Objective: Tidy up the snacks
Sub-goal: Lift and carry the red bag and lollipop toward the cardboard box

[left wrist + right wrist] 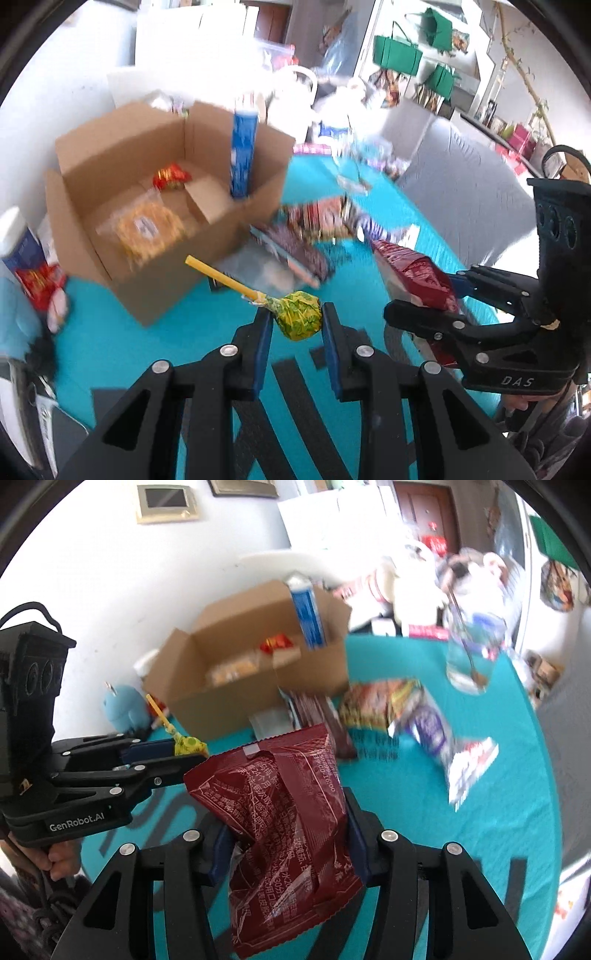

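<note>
My left gripper (297, 325) is shut on a lollipop (297, 319) with a yellow-green wrapper and a yellow stick, held above the teal table; it also shows in the right wrist view (188, 746). My right gripper (284, 834) is shut on a dark red snack bag (284, 823), also seen in the left wrist view (413, 275). An open cardboard box (162, 269) stands ahead at the left, holding a yellow snack pack (149, 230), a red wrapper (171, 177) and an upright blue carton (243, 155). Loose snack packets (388, 705) lie beside the box.
The table has a teal cloth (491, 830). A glass jar with a spoon (469, 653) stands at the back right. A blue toy figure (123, 707) sits left of the box. A blue carton and red packets (33, 266) lie at the far left.
</note>
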